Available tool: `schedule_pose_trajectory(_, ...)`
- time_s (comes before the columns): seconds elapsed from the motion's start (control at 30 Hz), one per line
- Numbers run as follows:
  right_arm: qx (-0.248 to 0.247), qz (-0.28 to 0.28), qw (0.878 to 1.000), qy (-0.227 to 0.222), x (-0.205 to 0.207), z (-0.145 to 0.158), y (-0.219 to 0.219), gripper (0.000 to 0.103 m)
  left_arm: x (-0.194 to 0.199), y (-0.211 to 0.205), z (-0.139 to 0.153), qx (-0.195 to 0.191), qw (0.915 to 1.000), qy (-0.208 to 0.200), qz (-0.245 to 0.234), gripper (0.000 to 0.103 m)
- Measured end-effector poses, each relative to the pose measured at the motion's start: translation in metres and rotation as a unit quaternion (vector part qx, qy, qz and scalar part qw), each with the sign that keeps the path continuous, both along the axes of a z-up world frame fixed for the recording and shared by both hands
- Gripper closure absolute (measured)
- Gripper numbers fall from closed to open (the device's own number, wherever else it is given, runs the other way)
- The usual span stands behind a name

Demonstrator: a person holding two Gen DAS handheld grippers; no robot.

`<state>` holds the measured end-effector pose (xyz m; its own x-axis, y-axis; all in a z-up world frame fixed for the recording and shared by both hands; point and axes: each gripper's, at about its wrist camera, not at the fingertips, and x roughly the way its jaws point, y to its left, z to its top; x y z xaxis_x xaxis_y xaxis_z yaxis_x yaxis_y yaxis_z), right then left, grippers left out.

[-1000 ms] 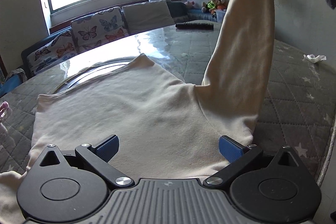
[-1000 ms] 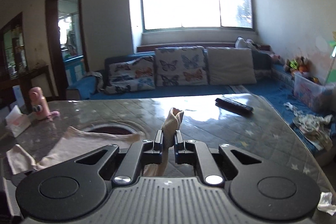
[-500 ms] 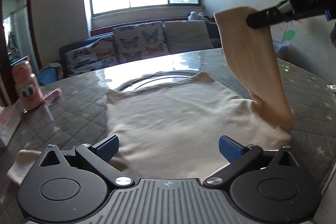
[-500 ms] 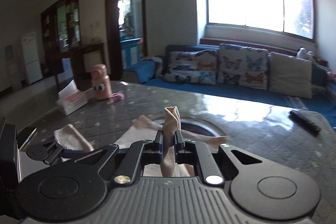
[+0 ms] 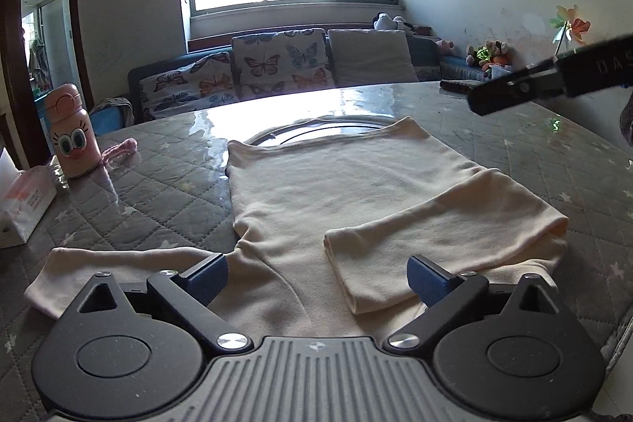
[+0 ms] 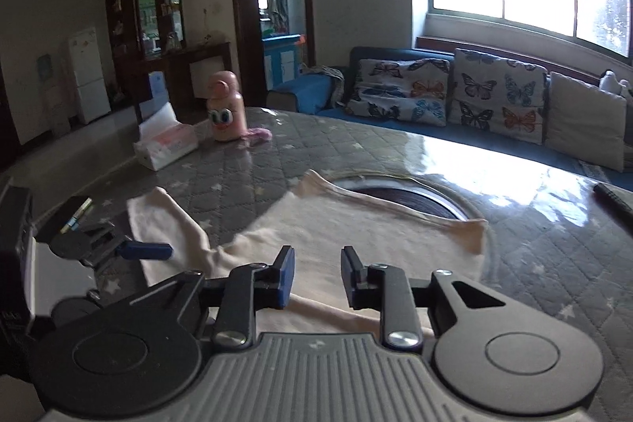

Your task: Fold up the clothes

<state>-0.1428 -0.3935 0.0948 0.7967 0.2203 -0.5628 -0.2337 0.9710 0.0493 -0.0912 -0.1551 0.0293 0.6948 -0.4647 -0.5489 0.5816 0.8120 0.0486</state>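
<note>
A cream long-sleeved top (image 5: pixel 336 184) lies flat on the quilted table. Its right sleeve (image 5: pixel 435 224) is folded across the body, the cuff near my left gripper. The other sleeve (image 5: pixel 118 263) stretches out to the left. My left gripper (image 5: pixel 316 273) stands wide open just above the near edge of the top, nothing between its blue pads. My right gripper (image 6: pixel 314 275) is open over the top (image 6: pixel 356 224) and holds nothing; it also shows as a dark bar (image 5: pixel 534 86) at the right of the left wrist view. The left gripper (image 6: pixel 118 248) appears at the left of the right wrist view.
A pink cartoon bottle (image 5: pixel 73 133) and a tissue pack (image 5: pixel 23 200) stand at the table's left. A round dark inset (image 6: pixel 407 196) lies under the top's far hem. A remote (image 6: pixel 613 200) lies at the far right. A sofa with butterfly cushions (image 5: pixel 277 62) sits behind.
My right gripper carried the raised sleeve leftward and down, laid it across the top's body, then opened and let go. The left gripper stayed open.
</note>
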Motion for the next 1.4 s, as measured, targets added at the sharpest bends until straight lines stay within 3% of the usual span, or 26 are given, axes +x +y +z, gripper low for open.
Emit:
schedule_pose_trajectory(0.13, -0.014, -0.018, 0.999, 0.030, -0.008, -0.018, -0.018, 0.071, 0.001, -0.009, -0.004, 0.006, 0.9999, 0.007, -0.010, 0.015)
schedule_pose_trajectory(0.33, -0.038, -0.036, 0.996, 0.074, -0.022, -0.048, -0.042, 0.060, 0.008, -0.018, -0.011, 0.014, 0.9994, 0.025, -0.019, 0.038)
schedule_pose_trajectory(0.6, -0.079, -0.015, 0.993, 0.087, -0.040, -0.069, -0.039, 0.043, 0.010, -0.027, -0.016, 0.023, 0.9986, 0.039, -0.026, 0.095)
schedule_pose_trajectory(0.67, -0.084, -0.013, 0.992, 0.090, -0.042, -0.072, -0.038, 0.043, 0.009, -0.027, -0.011, 0.021, 0.9990, 0.032, -0.024, 0.100)
schedule_pose_trajectory(0.97, -0.069, -0.038, 0.993, 0.093, -0.046, -0.076, -0.050, 0.041, 0.005, -0.025, 0.029, -0.006, 0.9987, -0.041, -0.028, 0.101)
schedule_pose_trajectory(1.4, -0.048, -0.044, 0.992, 0.106, -0.050, -0.069, -0.059, 0.042, 0.018, -0.018, -0.004, 0.042, 0.9990, -0.007, -0.013, 0.096)
